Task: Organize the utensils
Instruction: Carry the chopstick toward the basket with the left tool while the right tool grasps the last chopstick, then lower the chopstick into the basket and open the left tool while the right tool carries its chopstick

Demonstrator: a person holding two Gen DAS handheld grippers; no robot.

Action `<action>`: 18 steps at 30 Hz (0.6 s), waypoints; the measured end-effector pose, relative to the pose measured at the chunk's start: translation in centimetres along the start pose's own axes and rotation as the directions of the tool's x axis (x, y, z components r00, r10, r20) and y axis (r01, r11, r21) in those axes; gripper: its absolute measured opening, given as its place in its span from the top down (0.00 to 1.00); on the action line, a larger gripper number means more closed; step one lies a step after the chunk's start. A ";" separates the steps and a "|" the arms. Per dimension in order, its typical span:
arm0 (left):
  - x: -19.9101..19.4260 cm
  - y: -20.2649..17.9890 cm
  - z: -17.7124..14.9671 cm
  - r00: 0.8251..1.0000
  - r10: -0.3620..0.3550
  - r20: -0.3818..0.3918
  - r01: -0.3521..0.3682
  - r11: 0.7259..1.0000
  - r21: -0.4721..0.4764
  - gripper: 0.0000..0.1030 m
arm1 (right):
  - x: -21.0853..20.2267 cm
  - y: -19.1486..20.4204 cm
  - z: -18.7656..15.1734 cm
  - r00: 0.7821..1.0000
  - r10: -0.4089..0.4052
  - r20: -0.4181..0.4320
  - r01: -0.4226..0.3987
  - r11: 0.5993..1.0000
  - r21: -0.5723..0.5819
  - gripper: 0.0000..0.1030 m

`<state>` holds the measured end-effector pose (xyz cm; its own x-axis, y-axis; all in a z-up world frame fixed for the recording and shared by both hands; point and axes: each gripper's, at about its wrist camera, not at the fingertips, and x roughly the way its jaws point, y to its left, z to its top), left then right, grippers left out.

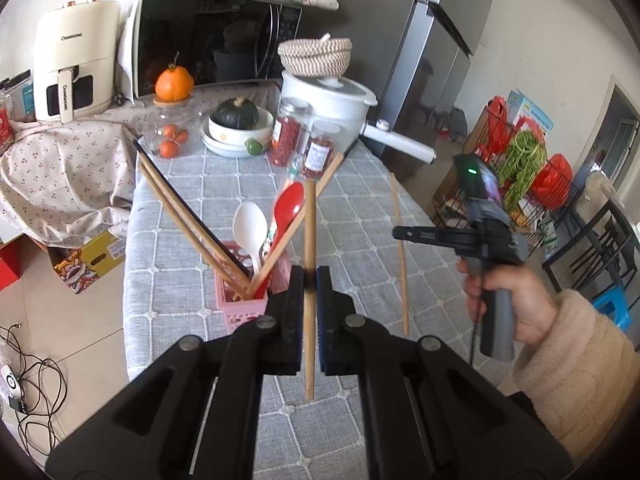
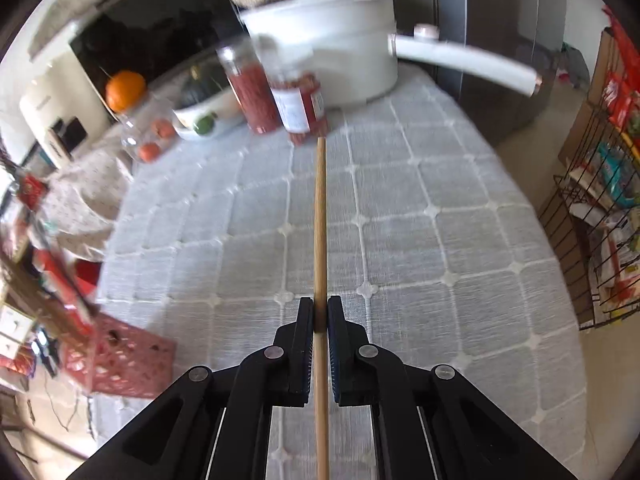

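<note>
- We see the left gripper (image 1: 310, 280) clamped on a tan chopstick (image 1: 309, 240), held upright above the grey checked table (image 1: 180, 184).
- The right gripper (image 2: 320, 312) clasps a second chopstick (image 2: 320, 220) lengthwise.
- Only the left view shows the pink basket (image 1: 236, 300) holding chopsticks, a white spoon (image 1: 250, 228) and a red spoon (image 1: 286, 208).

Air fryer (image 1: 76, 60): "CHANGHONG" on body and handle.

Wooden chopsticks: six, one (image 1: 309, 232). Plastic spoons: two, white (image 1: 250, 228) and red (image 1: 286, 204). Pink slotted plastic basket (image 1: 236, 300): one. Red-filled jars (image 1: 285, 136): two.
</note>
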<state>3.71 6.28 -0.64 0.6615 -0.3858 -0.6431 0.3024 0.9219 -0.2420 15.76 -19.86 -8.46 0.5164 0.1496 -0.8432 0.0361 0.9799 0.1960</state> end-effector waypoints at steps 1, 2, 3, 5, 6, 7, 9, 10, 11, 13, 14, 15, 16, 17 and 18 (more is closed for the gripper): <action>-0.4 -0.1 0.1 1.000 0.000 0.017 0.000 1.000 0.000 0.94 | -1.1 -0.2 -0.2 1.000 0.018 0.020 -0.018 1.000 0.005 0.93; -0.7 -0.2 0.2 0.999 0.000 0.036 0.000 1.000 -0.002 0.94 | -2.1 -0.1 -0.2 0.999 0.034 0.039 -0.035 0.999 0.010 0.93; -1.1 -0.2 0.4 0.998 -0.001 0.055 0.002 1.000 -0.004 0.94 | -3.0 0.1 -0.4 0.997 0.051 0.058 -0.052 0.999 0.012 0.93; -1.9 -0.2 0.7 0.995 -0.003 0.102 0.005 1.000 -0.015 0.94 | -5.1 -0.1 -0.9 0.992 0.081 0.099 -0.082 0.997 0.009 0.93; -2.3 -0.1 0.9 0.992 -0.002 0.126 0.005 1.000 -0.025 0.94 | -5.6 0.0 -0.8 0.990 0.089 0.112 -0.090 0.996 0.006 0.93; -2.6 0.0 1.1 0.989 -0.001 0.145 0.006 0.999 -0.033 0.94 | -6.5 -0.2 -1.2 0.986 0.101 0.130 -0.102 0.995 0.002 0.93; -3.3 0.3 1.6 0.982 0.003 0.191 0.007 0.999 -0.053 0.94 | -8.1 -0.2 -1.5 0.979 0.121 0.165 -0.122 0.993 -0.003 0.93; -3.5 0.5 1.8 0.978 0.007 0.209 0.006 0.998 -0.060 0.94 | -8.8 -0.3 -1.5 0.975 0.129 0.180 -0.131 0.991 -0.004 0.93; -3.7 0.6 2.0 0.975 0.011 0.224 0.004 0.998 -0.065 0.94 | -9.5 -0.4 -1.7 0.971 0.137 0.195 -0.139 0.990 -0.004 0.93; -4.0 1.0 2.4 0.967 0.023 0.255 -0.001 0.996 -0.085 0.94 | -10.8 -0.6 -1.8 0.962 0.144 0.230 -0.147 0.989 -0.004 0.93; -4.1 1.3 2.5 0.963 0.027 0.267 -0.002 0.995 -0.095 0.94 | -11.2 -0.7 -1.8 0.959 0.146 0.242 -0.149 0.989 -0.005 0.93; -4.2 1.5 2.7 0.959 0.034 0.280 -0.003 0.994 -0.108 0.94 | -11.6 -0.9 -1.7 0.955 0.151 0.255 -0.156 0.988 -0.003 0.93; -4.3 1.7 2.8 0.955 0.041 0.294 -0.005 0.993 -0.121 0.94 | -11.8 -1.0 -1.6 0.953 0.156 0.260 -0.161 0.987 -0.002 0.93; -4.5 1.9 3.0 0.950 0.048 0.310 -0.006 0.991 -0.135 0.94 | -12.0 -1.1 -1.8 0.951 0.158 0.265 -0.164 0.986 -0.001 0.93; -4.6 2.1 3.1 0.944 0.054 0.325 -0.006 0.989 -0.146 0.94 | -12.1 -1.0 -1.7 0.950 0.158 0.269 -0.164 0.986 -0.002 0.93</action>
<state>3.39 9.89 4.07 0.8637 -0.3259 -0.3846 0.1947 0.9194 -0.3417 7.99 -22.45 0.66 0.7262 0.2618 -0.6357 -0.0502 0.9424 0.3307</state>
